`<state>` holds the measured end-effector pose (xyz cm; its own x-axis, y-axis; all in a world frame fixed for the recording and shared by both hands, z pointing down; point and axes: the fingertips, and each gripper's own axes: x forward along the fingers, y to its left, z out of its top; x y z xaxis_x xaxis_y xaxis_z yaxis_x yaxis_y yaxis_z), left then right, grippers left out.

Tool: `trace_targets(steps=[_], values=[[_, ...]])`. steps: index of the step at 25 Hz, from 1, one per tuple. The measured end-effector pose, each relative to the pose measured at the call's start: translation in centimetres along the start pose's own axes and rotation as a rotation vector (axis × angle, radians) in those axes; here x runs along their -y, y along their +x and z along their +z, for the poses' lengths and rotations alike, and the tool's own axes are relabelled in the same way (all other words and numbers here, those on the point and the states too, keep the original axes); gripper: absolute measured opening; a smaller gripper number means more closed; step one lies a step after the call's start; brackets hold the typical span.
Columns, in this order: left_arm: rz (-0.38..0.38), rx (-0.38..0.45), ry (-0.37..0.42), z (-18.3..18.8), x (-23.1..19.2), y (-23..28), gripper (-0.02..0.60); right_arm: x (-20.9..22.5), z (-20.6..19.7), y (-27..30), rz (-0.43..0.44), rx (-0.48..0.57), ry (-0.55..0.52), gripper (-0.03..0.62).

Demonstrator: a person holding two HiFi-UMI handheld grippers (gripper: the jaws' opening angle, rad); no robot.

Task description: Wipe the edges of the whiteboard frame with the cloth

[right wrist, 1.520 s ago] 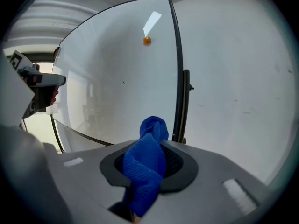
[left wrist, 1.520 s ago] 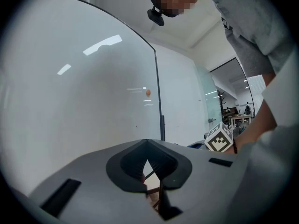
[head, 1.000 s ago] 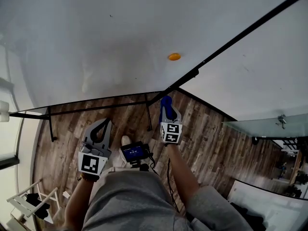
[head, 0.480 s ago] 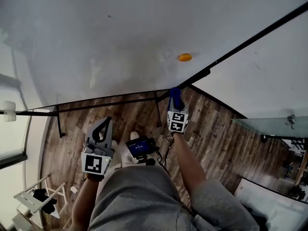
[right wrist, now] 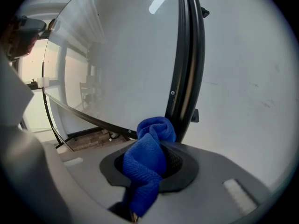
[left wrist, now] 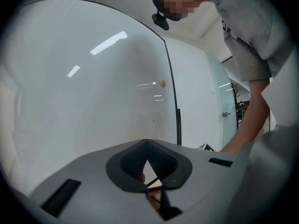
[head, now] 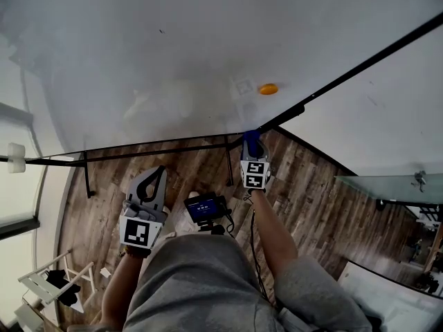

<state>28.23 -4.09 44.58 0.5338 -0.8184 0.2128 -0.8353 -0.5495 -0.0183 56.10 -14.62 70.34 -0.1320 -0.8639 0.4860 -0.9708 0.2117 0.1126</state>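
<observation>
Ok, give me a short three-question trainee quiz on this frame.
1. True or false: the left gripper holds the cloth.
2. Which colour is the cloth? A red, B blue, C white.
3. Fill in: the right gripper holds the cloth at the whiteboard frame's bottom ___.
Key: 1 false, it is shut and empty; 2 B; 3 corner.

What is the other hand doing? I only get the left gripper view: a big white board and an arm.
Observer: The right gripper has its fingers closed on a blue cloth.
Visitor: Where is that cloth?
Observer: Right at the black frame of the whiteboard, at its lower corner.
Visitor: Anything else?
Observer: The head view shows a small lit screen above the wood floor.
</observation>
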Motion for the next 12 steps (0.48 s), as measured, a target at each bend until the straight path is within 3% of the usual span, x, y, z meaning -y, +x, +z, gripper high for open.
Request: trace_targets(steps=[12], values=[[-0.005, -0.001, -0.015, -0.29, -0.23, 0.91, 0.008, -0.61, 0.62, 0.28, 0.061, 0.006, -0.020, 0.097]])
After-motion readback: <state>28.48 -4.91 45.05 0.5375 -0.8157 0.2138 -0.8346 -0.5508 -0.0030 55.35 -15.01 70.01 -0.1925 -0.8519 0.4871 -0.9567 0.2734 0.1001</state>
